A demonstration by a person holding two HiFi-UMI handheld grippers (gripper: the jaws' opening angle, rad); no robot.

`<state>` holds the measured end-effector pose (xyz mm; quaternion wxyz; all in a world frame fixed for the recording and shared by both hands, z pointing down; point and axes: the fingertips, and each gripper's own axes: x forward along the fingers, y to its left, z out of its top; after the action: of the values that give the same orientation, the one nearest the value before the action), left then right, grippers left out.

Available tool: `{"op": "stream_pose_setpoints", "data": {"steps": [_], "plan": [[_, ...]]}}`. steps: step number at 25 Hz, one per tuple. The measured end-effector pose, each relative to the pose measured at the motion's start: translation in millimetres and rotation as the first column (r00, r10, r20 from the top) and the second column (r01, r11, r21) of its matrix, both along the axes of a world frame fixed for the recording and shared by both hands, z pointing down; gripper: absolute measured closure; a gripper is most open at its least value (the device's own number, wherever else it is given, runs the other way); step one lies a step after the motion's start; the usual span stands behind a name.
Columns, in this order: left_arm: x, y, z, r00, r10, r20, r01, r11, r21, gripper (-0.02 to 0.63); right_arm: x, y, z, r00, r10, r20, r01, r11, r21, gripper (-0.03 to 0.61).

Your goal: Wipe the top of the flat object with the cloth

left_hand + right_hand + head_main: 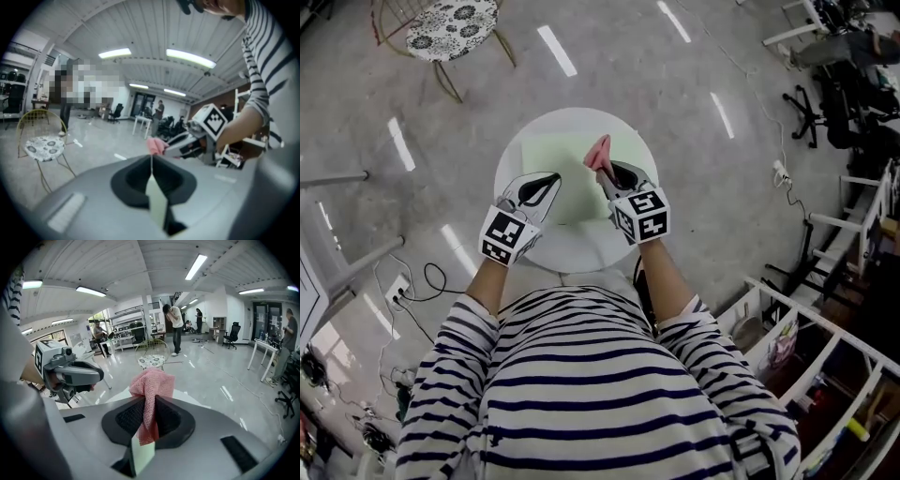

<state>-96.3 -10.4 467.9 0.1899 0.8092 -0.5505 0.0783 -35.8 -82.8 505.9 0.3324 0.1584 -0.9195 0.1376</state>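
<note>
Evidently we pinch the pink cloth [599, 151] in the right hand-held gripper [604, 170] over the far right of the flat object [565, 178] on the counter [572, 249], ready to wipe, while the left hand-held gripper [553, 176], closed and empty, hovers at its left, probably to steady it.

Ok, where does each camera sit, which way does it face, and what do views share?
Head view: on the person's head, looking steeply down at the round table and pale green flat object; striped torso, forearms, left tongs and right tongs show.
Left gripper view: on the left tongs, facing across the room; the right forearm shows.
Right gripper view: on the right tongs, shut on the pink cloth, facing the room; a striped sleeve shows.
Shared: each gripper view shows the other tongs; all three show the patterned chair.
</note>
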Motion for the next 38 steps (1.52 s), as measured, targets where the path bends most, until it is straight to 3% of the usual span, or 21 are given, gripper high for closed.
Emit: {"op": "stream_pose_setpoints", "data": {"steps": [4,7,14,22,27,38], "plan": [[23,-7,21,0.998,0.037,0.059,-0.032,0.996,-0.085,0.590,27,-37,24,0.997,0.032,-0.077,-0.032,0.999,0.001,0.531],[32,1,45,0.995,0.051,0.088,-0.034,0.982,-0.186,0.466,42,-57,47,0.987,0.062,-0.146,-0.063,0.998,-0.002,0.531],[50,22,90,0.971,0.164,0.175,-0.092,0.928,-0.360,0.297,61,-89,78,0.956,0.107,-0.275,-0.106,0.994,0.017,0.531],[54,35,126,0.966,0.208,0.155,-0.109,0.866,-0.488,0.239,57,-99,104,0.912,0.122,-0.391,-0.126,0.992,0.015,0.531],[57,37,126,0.972,0.205,0.115,-0.127,0.870,-0.477,0.236,47,-95,107,0.902,0.122,-0.415,-0.128,0.992,0.012,0.531],[31,39,93,0.985,0.141,0.096,-0.093,0.917,-0.389,0.238,-11,-49,103,0.922,0.054,-0.383,-0.065,0.998,-0.016,0.531]]}}
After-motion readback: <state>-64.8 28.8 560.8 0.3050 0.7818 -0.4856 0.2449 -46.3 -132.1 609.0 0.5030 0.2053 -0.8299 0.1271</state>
